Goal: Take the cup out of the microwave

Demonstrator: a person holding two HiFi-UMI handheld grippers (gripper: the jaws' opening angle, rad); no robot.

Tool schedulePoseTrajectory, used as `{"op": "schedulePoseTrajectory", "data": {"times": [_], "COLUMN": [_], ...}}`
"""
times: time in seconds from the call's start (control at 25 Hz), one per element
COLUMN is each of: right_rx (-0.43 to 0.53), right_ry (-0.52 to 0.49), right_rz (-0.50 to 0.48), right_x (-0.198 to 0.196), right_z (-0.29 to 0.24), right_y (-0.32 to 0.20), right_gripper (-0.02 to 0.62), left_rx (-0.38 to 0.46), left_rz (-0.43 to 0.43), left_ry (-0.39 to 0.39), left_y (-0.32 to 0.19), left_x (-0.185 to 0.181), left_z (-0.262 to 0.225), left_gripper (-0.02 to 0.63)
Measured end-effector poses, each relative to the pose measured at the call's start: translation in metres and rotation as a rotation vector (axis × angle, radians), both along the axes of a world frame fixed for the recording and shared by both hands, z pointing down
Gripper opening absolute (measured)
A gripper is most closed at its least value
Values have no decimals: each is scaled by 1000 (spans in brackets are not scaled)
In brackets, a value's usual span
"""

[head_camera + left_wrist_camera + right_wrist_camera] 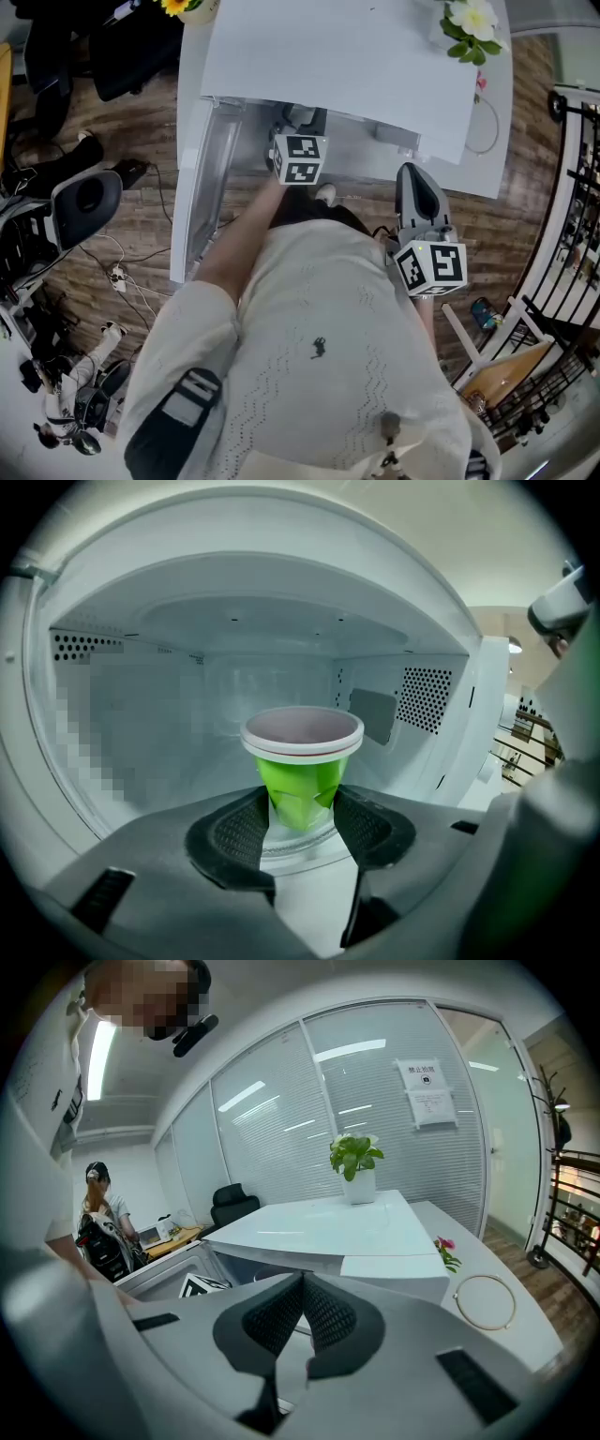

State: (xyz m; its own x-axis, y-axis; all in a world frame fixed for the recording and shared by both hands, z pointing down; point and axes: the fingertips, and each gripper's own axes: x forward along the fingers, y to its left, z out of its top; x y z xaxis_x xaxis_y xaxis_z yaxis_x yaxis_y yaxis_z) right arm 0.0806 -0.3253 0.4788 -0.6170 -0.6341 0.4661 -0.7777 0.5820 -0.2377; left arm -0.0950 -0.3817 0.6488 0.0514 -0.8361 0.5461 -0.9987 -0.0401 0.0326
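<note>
A green cup (302,761) with a white rim stands upright on the turntable inside the white microwave (141,696). My left gripper (300,832) reaches into the cavity, and its dark pads press on both sides of the cup's lower body. In the head view only its marker cube (300,157) shows at the microwave's mouth; the cup is hidden under the microwave's top (337,56). My right gripper (302,1283) hangs outside, to the right of the microwave's front, also seen as right gripper (412,178). Its jaws are shut with nothing between them.
The microwave door (202,187) swings open to the left. A potted plant (354,1162) stands on the microwave's top. A thin ring (485,1300) and pink flowers (444,1247) lie on the white table (497,159). A railing (572,187) runs on the right, office chairs (84,202) on the left.
</note>
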Motion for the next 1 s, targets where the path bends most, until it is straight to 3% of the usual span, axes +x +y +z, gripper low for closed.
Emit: {"op": "schedulePoseTrajectory", "data": {"times": [0.52, 1.0], "right_rx": [9, 36], "right_ry": [-20, -29], "right_rz": [-23, -78], "right_x": [15, 37], "right_z": [-8, -8], "right_y": [29, 82], "right_gripper": [9, 9], "left_rx": [-3, 23], "left_rz": [-18, -24], "left_ry": [14, -37], "left_y": [41, 109], "left_x": [13, 39], "left_z": [-13, -27], "left_gripper": [238, 238]}}
